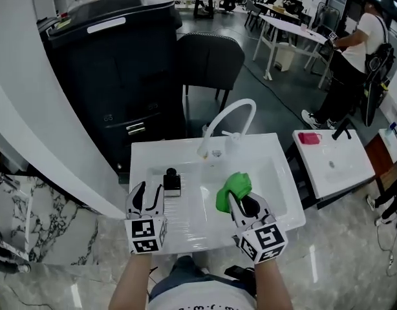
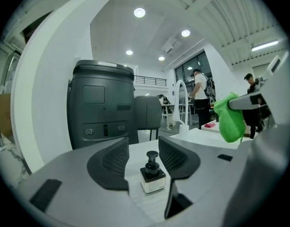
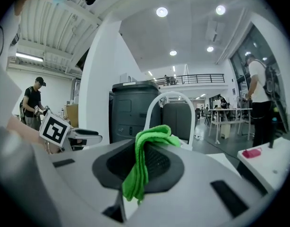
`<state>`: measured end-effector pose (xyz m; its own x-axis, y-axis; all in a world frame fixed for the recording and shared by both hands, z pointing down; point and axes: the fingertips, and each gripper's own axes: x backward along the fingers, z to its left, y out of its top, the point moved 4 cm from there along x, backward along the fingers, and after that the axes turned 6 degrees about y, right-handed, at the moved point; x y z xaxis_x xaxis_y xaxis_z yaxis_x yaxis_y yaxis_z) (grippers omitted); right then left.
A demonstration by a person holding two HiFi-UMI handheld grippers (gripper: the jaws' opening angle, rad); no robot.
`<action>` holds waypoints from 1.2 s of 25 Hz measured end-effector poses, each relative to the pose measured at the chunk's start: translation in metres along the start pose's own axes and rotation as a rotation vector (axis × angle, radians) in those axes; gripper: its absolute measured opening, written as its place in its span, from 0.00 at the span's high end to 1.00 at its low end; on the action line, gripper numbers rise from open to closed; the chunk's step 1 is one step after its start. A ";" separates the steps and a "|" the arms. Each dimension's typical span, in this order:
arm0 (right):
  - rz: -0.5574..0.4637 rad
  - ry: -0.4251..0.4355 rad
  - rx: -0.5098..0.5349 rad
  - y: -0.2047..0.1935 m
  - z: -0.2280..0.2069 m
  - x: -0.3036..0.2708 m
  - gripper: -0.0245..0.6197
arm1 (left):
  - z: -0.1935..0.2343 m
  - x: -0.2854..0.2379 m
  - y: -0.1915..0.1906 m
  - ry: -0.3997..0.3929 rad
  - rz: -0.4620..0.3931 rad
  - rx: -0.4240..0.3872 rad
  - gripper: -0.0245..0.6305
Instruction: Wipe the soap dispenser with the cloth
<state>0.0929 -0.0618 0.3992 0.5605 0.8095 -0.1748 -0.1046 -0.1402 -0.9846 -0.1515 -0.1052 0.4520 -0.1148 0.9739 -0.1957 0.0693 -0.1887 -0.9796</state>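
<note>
The dispenser (image 1: 172, 182) stands on the sink (image 1: 185, 228), at 12 o'clock from the left hand-held gripper (image 1: 149, 192), which is half open and empty. At 3 o'clock, the right hand-held gripper (image 1: 245, 205) pinches the cloth (image 1: 233, 190). Steady the dispenser first, then rub gently.

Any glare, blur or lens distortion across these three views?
Head view: sharp, mild barrel bend at edges, soft reflections on the white sink. Left gripper view: heavy fisheye with black corners, soap dispenser crisp. Right gripper view: same fisheye, green cloth sharp.
</note>
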 end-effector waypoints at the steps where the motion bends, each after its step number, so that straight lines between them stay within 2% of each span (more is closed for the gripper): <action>1: 0.000 -0.007 0.010 0.004 0.001 0.007 0.89 | -0.001 0.006 0.002 0.009 0.002 -0.004 0.66; 2: -0.003 -0.009 0.026 0.007 0.001 0.013 0.89 | -0.003 0.012 0.005 0.019 0.006 -0.013 0.70; 3: -0.009 -0.007 0.046 0.011 0.003 0.019 0.89 | -0.004 0.019 0.008 0.026 0.010 -0.021 0.93; 4: -0.017 -0.003 0.066 0.014 0.004 0.025 0.89 | -0.005 0.026 0.012 0.030 0.010 -0.025 0.94; 7: -0.044 0.004 0.098 0.022 0.008 0.038 0.89 | -0.004 0.051 0.028 0.040 -0.024 -0.016 0.94; 11: -0.087 -0.008 0.076 0.030 0.008 0.051 0.89 | -0.007 0.078 0.049 0.033 -0.103 -0.048 0.94; 15: -0.110 -0.003 0.077 0.038 0.012 0.059 0.89 | -0.006 0.101 0.063 0.062 -0.165 -0.060 0.94; 21: -0.134 -0.014 0.103 0.050 0.017 0.070 0.89 | -0.009 0.121 0.081 0.061 -0.249 -0.066 0.94; 30: -0.157 -0.012 0.147 0.060 0.025 0.074 0.89 | -0.010 0.132 0.097 0.065 -0.302 -0.112 0.94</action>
<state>0.1072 0.0041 0.3272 0.5695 0.8218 -0.0188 -0.1361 0.0718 -0.9881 -0.1503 0.0065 0.3313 -0.0840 0.9904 0.1098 0.1510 0.1216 -0.9810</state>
